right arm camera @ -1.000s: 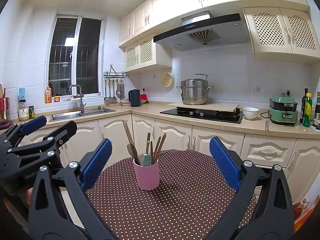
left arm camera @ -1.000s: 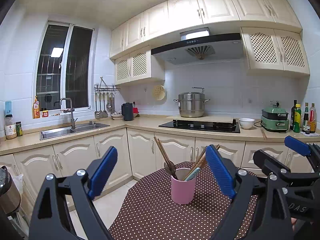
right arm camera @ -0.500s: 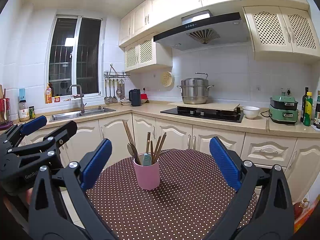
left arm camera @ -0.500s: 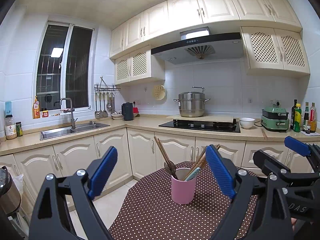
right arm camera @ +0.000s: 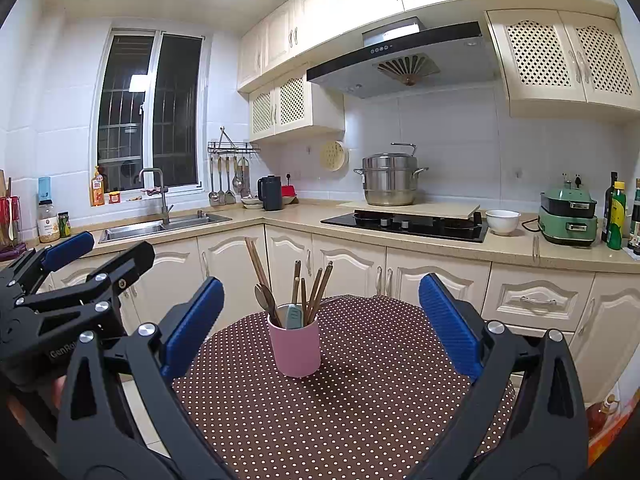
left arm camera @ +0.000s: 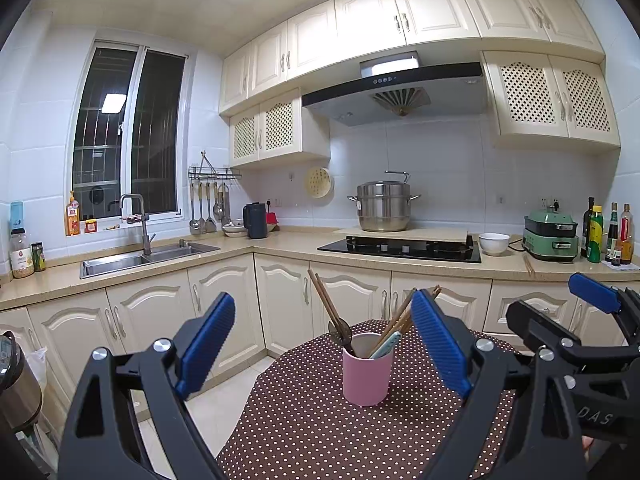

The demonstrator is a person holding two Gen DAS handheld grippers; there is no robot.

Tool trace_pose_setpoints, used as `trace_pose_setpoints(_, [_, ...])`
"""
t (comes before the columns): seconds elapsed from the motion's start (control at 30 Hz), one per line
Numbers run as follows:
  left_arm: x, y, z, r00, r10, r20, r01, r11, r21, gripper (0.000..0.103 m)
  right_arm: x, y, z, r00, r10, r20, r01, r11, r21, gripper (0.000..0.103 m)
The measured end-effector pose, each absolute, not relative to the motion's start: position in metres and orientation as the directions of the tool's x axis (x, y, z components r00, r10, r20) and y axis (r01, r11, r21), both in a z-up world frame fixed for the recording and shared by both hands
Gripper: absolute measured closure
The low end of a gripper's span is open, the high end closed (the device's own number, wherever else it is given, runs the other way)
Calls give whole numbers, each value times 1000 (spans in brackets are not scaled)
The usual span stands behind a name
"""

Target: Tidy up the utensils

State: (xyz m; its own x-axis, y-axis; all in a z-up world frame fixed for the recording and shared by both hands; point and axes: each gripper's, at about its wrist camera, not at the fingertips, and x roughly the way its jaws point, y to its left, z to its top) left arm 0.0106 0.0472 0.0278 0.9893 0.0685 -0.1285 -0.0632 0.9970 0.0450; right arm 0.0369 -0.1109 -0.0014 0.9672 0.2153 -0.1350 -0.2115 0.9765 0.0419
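Here, left gripper [left arm camera: 324,344] spread wide, empty | right gripper [right arm camera: 320,320] likewise wide, empty, alongside | pink cup [right arm camera: 295,350] upright on the dotted tablecloth [right arm camera: 360,400] ahead, holding chopsticks [right arm camera: 318,284], a spoon [right arm camera: 265,296] | nothing between | beyond: cabinets [left arm camera: 224,300], stove [left arm camera: 400,246], steel pot [left arm camera: 383,208].

We see round worktop [right arm camera: 360,420], brown cloth with white dots. Pink cup [right arm camera: 295,350] stands directly on it, near centre, upright, holding chopsticks [right arm camera: 256,262], spoon, other utensils. We spot nothing else on cloth.
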Motion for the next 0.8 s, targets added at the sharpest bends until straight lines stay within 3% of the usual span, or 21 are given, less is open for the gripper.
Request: trace_pose_setpoints(0.8, [13, 48, 24, 989, 68, -134, -62, 997, 48, 15, 37, -110, -6, 966, 216, -145, -210, 976, 52, 7])
